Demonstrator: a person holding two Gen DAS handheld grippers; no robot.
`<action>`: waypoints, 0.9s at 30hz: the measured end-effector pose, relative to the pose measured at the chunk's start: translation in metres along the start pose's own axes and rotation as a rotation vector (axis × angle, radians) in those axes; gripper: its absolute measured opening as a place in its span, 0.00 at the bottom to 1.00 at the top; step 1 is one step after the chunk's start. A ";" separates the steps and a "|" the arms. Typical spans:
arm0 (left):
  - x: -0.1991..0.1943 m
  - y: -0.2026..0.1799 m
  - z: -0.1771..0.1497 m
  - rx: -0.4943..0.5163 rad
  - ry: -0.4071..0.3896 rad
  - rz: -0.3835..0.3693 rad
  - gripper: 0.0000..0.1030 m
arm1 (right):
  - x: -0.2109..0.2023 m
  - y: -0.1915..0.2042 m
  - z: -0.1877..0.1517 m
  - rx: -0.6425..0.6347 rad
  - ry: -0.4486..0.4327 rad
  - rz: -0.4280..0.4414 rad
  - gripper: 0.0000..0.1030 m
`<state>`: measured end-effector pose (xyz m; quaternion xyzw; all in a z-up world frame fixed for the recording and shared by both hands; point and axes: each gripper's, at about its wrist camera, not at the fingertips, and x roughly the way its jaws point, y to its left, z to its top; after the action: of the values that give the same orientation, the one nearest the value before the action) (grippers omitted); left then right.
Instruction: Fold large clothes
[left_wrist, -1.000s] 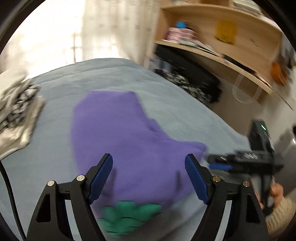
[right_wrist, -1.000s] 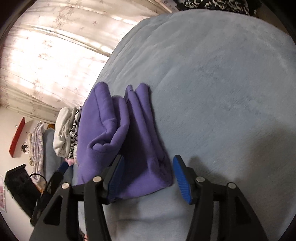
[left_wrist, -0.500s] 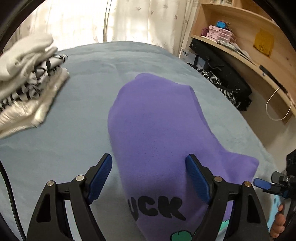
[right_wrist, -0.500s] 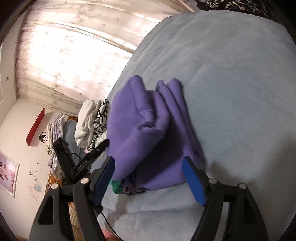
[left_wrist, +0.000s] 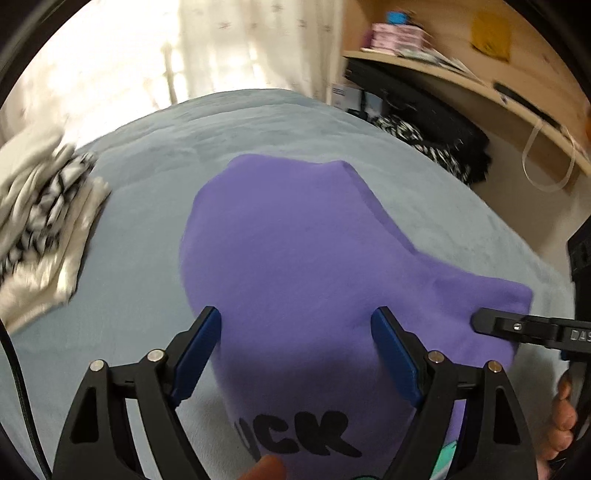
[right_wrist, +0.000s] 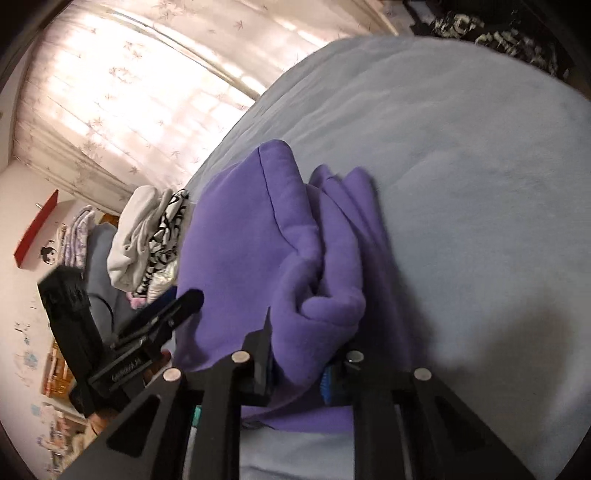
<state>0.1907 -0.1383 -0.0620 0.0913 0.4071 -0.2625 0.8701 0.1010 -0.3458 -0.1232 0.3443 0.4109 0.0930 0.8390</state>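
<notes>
A folded purple sweatshirt (left_wrist: 303, 258) with black lettering lies on the light blue bed (left_wrist: 147, 155). My left gripper (left_wrist: 295, 354) is open, its blue pads apart over the sweatshirt's near end. In the right wrist view the sweatshirt (right_wrist: 258, 240) is bunched in thick folds. My right gripper (right_wrist: 299, 365) is shut on the sweatshirt's near edge, with purple cloth filling the gap between the fingers. The right gripper also shows in the left wrist view (left_wrist: 517, 328) at the sweatshirt's right corner. The left gripper appears at the left of the right wrist view (right_wrist: 147, 332).
A stack of folded white and black-patterned clothes (left_wrist: 40, 229) sits on the bed to the left, and it also shows in the right wrist view (right_wrist: 147, 240). A wooden shelf (left_wrist: 480, 74) and dark bags (left_wrist: 436, 136) stand beyond the bed's right edge. Curtains (left_wrist: 184, 48) hang behind.
My right gripper has closed on the near edge of the sweatshirt; it was open half a second ago. My left gripper stays open over the sweatshirt, shifted slightly.
</notes>
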 end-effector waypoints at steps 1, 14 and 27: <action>0.002 -0.009 0.002 0.037 0.000 0.004 0.85 | -0.006 -0.003 -0.003 -0.001 -0.006 -0.008 0.16; 0.036 -0.058 -0.009 0.258 0.098 0.082 1.00 | 0.023 -0.035 -0.033 0.047 0.067 -0.117 0.16; 0.044 -0.058 -0.014 0.239 0.079 0.086 1.00 | 0.027 -0.040 -0.034 0.043 0.058 -0.106 0.15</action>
<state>0.1742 -0.1993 -0.1015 0.2222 0.4025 -0.2676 0.8467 0.0873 -0.3463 -0.1803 0.3369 0.4546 0.0494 0.8231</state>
